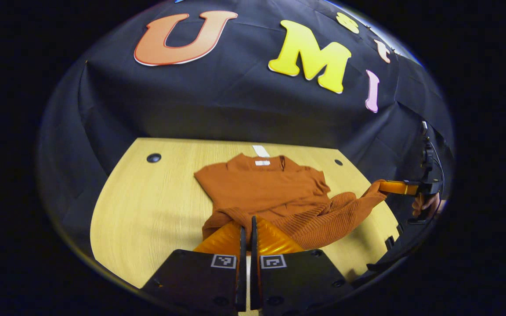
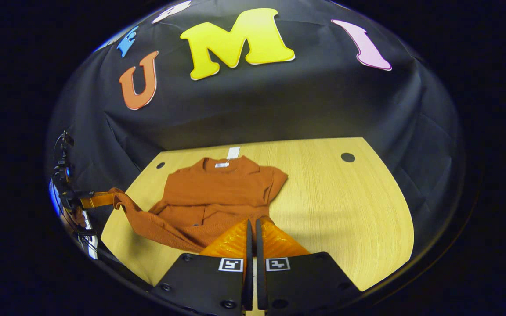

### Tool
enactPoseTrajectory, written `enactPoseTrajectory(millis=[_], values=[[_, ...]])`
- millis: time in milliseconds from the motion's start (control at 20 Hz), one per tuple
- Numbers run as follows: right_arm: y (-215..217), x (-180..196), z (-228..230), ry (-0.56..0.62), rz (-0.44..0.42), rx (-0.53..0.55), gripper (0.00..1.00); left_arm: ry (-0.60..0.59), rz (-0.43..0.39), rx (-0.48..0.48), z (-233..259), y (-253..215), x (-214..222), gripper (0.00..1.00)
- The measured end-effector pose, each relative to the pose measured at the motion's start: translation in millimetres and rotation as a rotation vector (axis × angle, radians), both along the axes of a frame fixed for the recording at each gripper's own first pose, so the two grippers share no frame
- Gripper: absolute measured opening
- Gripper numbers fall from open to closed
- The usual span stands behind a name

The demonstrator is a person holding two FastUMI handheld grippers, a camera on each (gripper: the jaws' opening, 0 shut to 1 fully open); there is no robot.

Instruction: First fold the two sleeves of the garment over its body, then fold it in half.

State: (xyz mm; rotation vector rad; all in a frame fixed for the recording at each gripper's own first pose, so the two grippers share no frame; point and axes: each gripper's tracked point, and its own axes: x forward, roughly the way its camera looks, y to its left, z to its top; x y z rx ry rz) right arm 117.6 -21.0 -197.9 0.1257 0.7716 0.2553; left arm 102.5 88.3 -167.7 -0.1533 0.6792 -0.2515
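While sweater [image 1: 266, 188] lies at counter [image 1: 156, 206] far edge, left claw [image 1: 246, 239] and right claw [image 2: 252, 239] clench lifted hem.

left gripper view: low, near table [image 1: 147, 206] front, facing wall | right gripper view: likewise | shared: garment [image 1: 262, 188]

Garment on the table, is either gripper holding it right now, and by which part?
Both grippers, left and right, pinch the orange garment at its near bottom hem, lifting that edge.
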Motion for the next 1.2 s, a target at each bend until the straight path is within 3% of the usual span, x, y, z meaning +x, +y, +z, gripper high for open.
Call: enactPoseTrajectory(millis=[350,600,950,1200], values=[[22,105,34,-0.096,0.016,-0.028,0.04,-0.03,0.016,-0.047,30,-1,103,0.06],[37,183,31,-0.16,0.023,-0.052,0.02,-0.054,0.006,-0.009,28,0,177,0.06],[38,263,-58,-0.122,-0.018,-0.063,0.04,-0.069,0.054,0.101,-35,14,254,0.06],[33,281,-119,-0.088,0.013,-0.139,0.04,-0.048,0.067,0.221,-97,9,289,0.08]])
